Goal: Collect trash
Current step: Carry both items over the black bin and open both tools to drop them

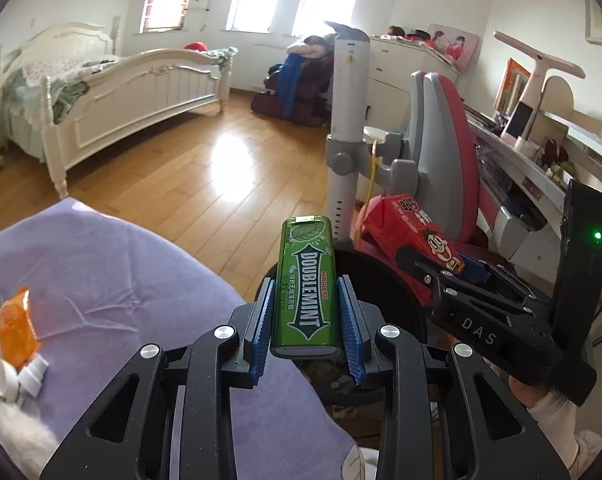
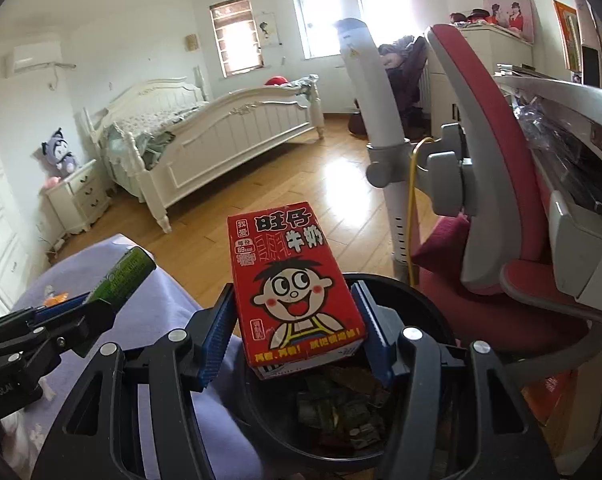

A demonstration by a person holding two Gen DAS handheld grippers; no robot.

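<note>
Wood floor (image 1: pixel 173 172) and white bed (image 1: pixel 141 92) lie beyond; your left gripper (image 1: pixel 307 320) grasps the gum pack (image 1: pixel 307 280), right gripper (image 2: pixel 297 332) the milk carton (image 2: pixel 293 280), over the black bin (image 2: pixel 429 304).

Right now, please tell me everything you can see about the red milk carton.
The red milk carton is a small box that looks like paperboard, printed with a cartoon boy's face and Chinese characters. The right gripper holds it by its two sides between blue ribbed pads. It is tilted, above the black trash bin that already contains wrappers.
</note>
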